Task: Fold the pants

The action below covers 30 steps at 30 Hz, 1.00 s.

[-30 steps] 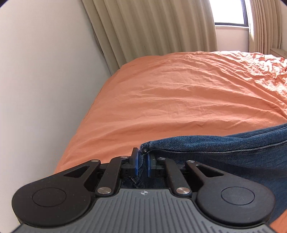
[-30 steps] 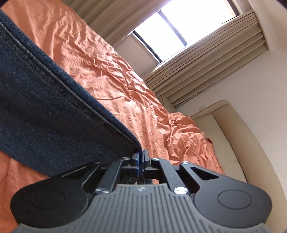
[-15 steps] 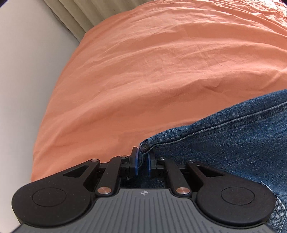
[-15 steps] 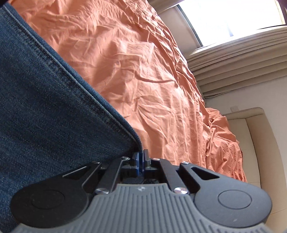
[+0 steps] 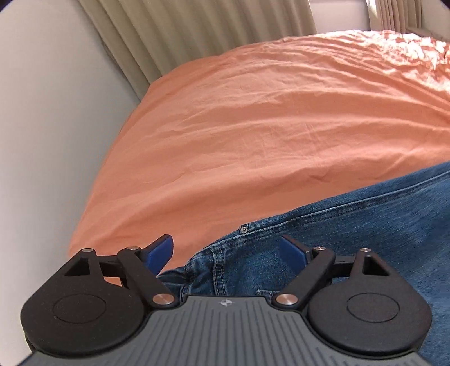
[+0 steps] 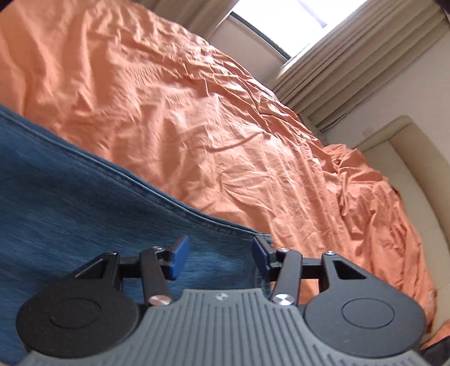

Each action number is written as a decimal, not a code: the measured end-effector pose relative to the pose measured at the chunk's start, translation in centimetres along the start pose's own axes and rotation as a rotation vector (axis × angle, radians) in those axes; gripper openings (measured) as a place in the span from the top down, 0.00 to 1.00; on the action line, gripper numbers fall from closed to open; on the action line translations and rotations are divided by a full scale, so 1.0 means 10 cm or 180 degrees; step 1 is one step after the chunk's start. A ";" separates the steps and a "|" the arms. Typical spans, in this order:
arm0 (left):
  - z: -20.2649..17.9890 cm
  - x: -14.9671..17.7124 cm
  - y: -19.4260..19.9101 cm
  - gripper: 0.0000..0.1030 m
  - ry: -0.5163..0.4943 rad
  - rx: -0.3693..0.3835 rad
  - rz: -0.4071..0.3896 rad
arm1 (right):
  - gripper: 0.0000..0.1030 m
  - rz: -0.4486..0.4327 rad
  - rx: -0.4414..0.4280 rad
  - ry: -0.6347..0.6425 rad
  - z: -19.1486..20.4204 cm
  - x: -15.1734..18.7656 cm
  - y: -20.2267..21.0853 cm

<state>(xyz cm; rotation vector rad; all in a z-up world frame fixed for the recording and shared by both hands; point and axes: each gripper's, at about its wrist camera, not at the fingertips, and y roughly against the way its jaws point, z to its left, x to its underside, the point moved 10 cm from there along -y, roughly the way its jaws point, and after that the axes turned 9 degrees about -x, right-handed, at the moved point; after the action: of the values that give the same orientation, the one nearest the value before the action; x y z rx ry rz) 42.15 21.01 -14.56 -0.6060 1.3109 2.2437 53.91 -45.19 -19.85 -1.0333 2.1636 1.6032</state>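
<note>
Blue denim pants [image 5: 351, 225] lie on the orange bedsheet [image 5: 267, 126]. In the left wrist view my left gripper [image 5: 226, 247] is open, its blue pads apart over the pants' corner with a rivet and seams. In the right wrist view the pants [image 6: 70, 191] lie flat with a stitched edge running to the right. My right gripper [image 6: 219, 254] is open above that edge's end, holding nothing.
A pale wall [image 5: 50, 126] borders the bed on the left, with beige curtains [image 5: 197, 33] behind. In the right wrist view a window [image 6: 295, 22], curtains [image 6: 351, 56] and a cream headboard or sofa [image 6: 407, 157] lie beyond the rumpled sheet [image 6: 225, 126].
Both grippers were shut on the pants' edge and have opened, letting the denim go. The pants now lie on the bed.
</note>
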 end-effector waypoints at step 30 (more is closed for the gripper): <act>0.97 1.55 -0.16 0.80 0.3623 0.0872 0.0156 | 0.48 -0.0469 -0.1744 -0.1653 2.25 0.25 0.68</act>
<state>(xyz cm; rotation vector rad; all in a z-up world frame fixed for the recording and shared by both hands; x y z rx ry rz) 29.50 32.97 -20.41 -1.8900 2.0620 1.6447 43.05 -24.71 -24.42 -0.7545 1.3171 2.1504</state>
